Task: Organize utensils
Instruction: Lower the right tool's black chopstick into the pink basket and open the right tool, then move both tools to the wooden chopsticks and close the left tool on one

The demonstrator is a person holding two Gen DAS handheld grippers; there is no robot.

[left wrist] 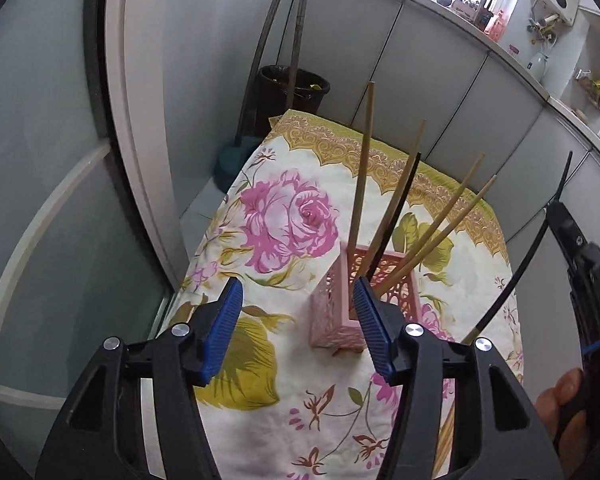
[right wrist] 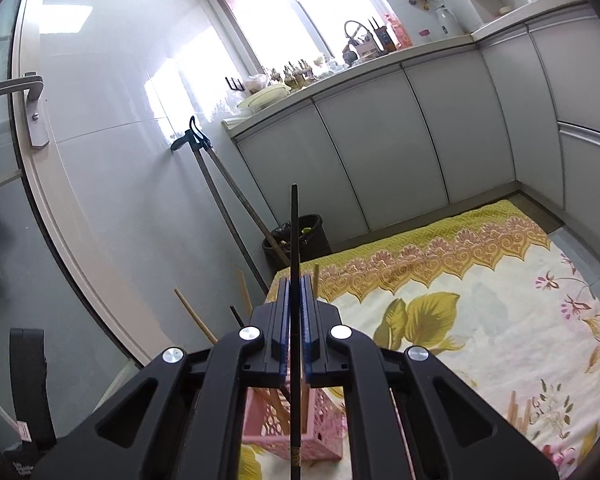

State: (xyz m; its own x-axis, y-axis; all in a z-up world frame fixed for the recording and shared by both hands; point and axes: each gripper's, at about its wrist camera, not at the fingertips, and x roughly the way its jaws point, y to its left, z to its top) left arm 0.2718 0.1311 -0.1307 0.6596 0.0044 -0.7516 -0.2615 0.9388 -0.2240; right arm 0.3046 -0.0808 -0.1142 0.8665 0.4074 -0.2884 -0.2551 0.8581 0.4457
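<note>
A pink lattice holder (left wrist: 334,320) stands on the floral cloth (left wrist: 292,208) with several wooden chopsticks (left wrist: 362,168) and one black chopstick (left wrist: 400,208) leaning out of it. My left gripper (left wrist: 298,292) is open just above and in front of the holder, with nothing between its blue pads. At the right edge of that view my right gripper (left wrist: 560,220) carries a long black chopstick (left wrist: 532,256). In the right wrist view my right gripper (right wrist: 296,284) is shut on that black chopstick (right wrist: 294,232), above the pink holder (right wrist: 320,428).
More wooden chopsticks (left wrist: 446,436) lie on the cloth near the front right. A black waste bin (left wrist: 290,92) and broom handles (right wrist: 228,200) stand by the wall beyond the cloth. Grey cabinet doors (right wrist: 380,140) run along the back. A glass door (right wrist: 16,160) is on the left.
</note>
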